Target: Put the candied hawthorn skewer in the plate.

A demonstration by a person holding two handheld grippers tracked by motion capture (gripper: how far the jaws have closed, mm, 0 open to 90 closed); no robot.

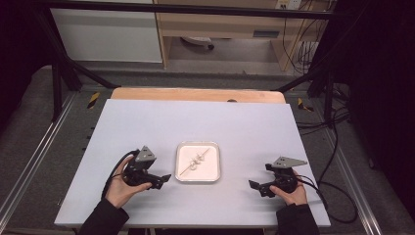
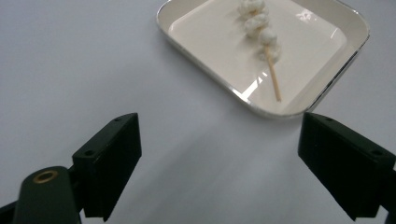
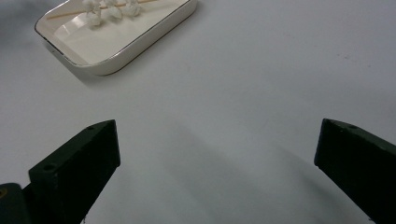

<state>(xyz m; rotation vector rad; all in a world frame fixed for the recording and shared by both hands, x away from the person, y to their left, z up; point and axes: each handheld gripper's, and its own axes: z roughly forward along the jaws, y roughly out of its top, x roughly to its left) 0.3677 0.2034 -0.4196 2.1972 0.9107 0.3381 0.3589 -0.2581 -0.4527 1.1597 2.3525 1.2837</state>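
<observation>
White tray (image 1: 197, 177) sits near table (image 1: 147, 122) center, slightly toward the person's edge. On it lies a wooden skewer (image 1: 188, 167) w/ small white lumps (image 1: 197, 160) threaded along the middle; stick runs diagonal, from abt 7 o'clock to 1 o'clock in the high view. Tray rim looks thin and metallic-edged.

L gripper (image 1: 164, 178) is just beside the tray, at its 9 o'clock, jaws pointing toward it. Jaws released, standing wide apart, nothing btwn them but bare table. In the left gripper view the tray (image 2: 261, 109) lies ahead at abt 1 o'clock, skewer (image 2: 273, 79) bare end nearest the jaws, white lumps (image 2: 259, 23) farther along it.

R gripper (image 1: 255, 186) is at the tray's 3–4 o'clock, apart from it, jaws also pointing toward tray side. Jaws released, wide, empty. In the right gripper view the tray (image 3: 116, 63) is at abt 11 o'clock, well ahead, skewer (image 3: 65, 14) lying across its far part.

Each gripper is held in a hand, dark sleeves at the bottom edge. No readable writing, brand or label on tray, grippers or table.
</observation>
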